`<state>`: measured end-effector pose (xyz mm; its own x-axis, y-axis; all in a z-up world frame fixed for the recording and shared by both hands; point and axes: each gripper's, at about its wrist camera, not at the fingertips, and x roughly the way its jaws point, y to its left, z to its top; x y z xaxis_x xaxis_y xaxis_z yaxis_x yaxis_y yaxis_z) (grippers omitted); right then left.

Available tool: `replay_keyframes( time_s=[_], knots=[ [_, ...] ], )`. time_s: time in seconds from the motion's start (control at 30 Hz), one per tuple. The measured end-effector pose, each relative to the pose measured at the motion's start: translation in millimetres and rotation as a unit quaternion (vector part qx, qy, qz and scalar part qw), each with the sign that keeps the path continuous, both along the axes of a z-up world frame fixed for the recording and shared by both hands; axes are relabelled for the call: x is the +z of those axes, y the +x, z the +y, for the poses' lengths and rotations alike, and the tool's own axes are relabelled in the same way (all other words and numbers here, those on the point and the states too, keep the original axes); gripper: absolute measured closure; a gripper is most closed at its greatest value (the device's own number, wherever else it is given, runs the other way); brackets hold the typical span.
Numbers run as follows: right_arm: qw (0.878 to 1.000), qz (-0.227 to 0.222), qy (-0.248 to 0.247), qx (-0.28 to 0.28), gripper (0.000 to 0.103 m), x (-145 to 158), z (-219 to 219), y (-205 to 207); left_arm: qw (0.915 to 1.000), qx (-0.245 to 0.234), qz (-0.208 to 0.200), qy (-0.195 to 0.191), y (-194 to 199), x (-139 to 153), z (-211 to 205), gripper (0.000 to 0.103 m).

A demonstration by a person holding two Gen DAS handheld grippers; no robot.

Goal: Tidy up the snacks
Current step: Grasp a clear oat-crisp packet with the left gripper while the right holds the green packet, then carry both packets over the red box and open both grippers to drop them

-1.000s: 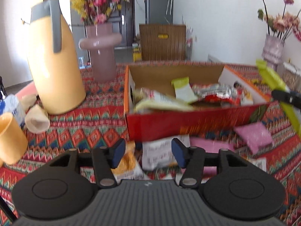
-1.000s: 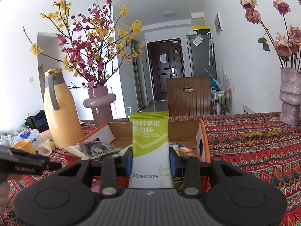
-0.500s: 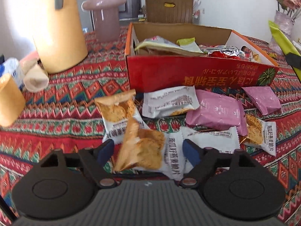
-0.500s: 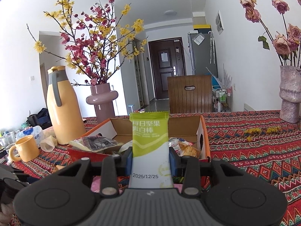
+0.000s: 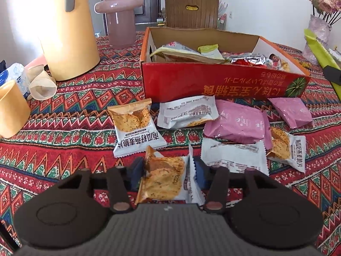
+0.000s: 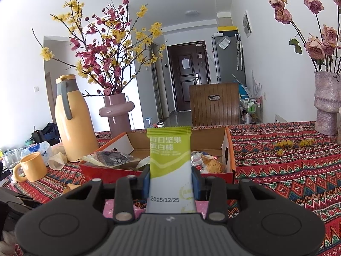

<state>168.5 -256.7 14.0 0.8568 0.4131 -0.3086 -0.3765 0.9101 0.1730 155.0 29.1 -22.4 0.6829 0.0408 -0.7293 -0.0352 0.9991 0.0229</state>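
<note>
My left gripper [image 5: 168, 175] points down at loose snacks on the patterned cloth. Its jaws are closing on an oat crisp packet [image 5: 164, 181], which stands tilted between the pads and touches both. More packets lie beyond it: another oat crisp packet [image 5: 134, 125], a white one [image 5: 187, 113] and two pink ones [image 5: 236, 123]. The red cardboard box [image 5: 213, 83] behind them holds several snacks. My right gripper [image 6: 170, 181] is shut on a green nut bar [image 6: 168, 149], held upright in front of the box [image 6: 231, 149]. That green bar [image 5: 319, 51] also shows at the right edge of the left wrist view.
A tall yellow thermos [image 5: 64, 32] and a pink vase [image 5: 120, 15] stand left of the box. A yellow mug [image 5: 10, 108] and paper cups [image 5: 41, 85] sit at the far left. A vase of roses [image 6: 327, 104] stands at the far right.
My left gripper tipped down from the box towards the loose packets, opened wide around an oat crisp packet and then closed in on it. The right gripper kept still with its green bar.
</note>
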Motion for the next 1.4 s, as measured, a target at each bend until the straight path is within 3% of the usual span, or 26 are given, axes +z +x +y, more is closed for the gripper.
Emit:
replay_keyframes(
  time_s=[0.37,0.93,1.4],
  knots=[
    [1.0,-0.007,-0.003,-0.001,0.066,8,2,-12,0.9989,-0.002,-0.046,-0.005,-15,28,1,0.055],
    [0.999,-0.041,-0.024,-0.009,0.066,38,14,15,0.982,-0.012,-0.189,0.003,8,130,-24,0.054],
    [0.998,-0.045,-0.029,-0.016,0.066,56,34,81,0.9772,0.014,-0.212,-0.003,71,142,-27,0.054]
  ],
)
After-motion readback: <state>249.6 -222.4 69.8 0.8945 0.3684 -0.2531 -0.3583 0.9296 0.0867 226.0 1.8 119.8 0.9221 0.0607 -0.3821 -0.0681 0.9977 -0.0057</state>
